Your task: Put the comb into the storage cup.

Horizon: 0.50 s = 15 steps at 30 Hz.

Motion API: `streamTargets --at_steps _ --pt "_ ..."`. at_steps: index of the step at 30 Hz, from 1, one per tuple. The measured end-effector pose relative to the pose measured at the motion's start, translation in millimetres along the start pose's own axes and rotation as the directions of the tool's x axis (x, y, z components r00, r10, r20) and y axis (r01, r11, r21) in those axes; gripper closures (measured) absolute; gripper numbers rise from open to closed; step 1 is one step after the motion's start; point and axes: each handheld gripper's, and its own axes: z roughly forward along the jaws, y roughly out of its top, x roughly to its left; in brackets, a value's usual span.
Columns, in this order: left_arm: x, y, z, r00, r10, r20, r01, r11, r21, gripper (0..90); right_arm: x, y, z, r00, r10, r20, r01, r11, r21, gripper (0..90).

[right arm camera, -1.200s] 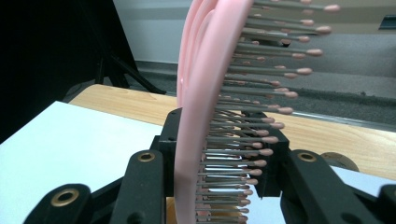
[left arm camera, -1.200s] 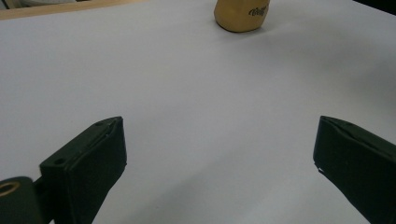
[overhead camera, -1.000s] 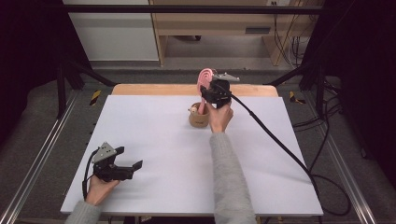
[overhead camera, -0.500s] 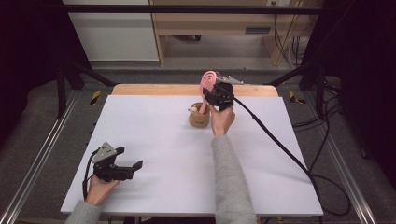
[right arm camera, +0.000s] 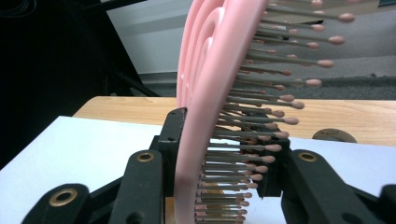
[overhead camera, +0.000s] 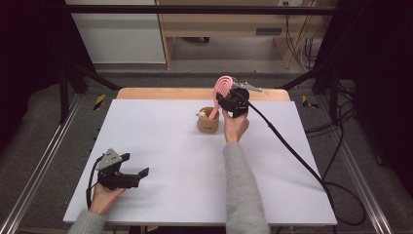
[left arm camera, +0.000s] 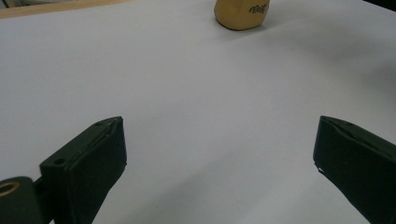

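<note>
Right gripper is clamped on the pink hairbrush, far centre of the table, directly above the small tan cup. In the right gripper view the jaws pinch the brush across its thickness, one on the smooth back, the other against the bristle side, grip low on the head. Long axis runs near-vertical with a slight tilt: head up and a touch to the right, handle slanting down and left into the cup mouth; the handle tip looks inside the rim, though I can't tell if it rests on the bottom. Something pale also sits in the cup at its left edge, too small to identify. Key relation for the next move, as I read it: cup is straight below the grip, so travel should follow the brush's own axis, down to seat it or up to clear it; any sideways pull would likely lever the handle against the rim and tip the cup. Left gripper is wide open, holding nothing, low over the white table at the near left corner, well apart; from it the cup sits far ahead. Right hand is clearly the nearer one.
</note>
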Motion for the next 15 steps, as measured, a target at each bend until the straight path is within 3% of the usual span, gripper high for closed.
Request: streamTargets --at_steps 15 --pt "-0.4 -0.1 0.5 1.0 0.002 0.001 -0.002 1.0 0.002 2.4 -11.4 -3.3 -4.2 0.9992 0.035 0.019 -0.035 0.999 0.001 60.7"
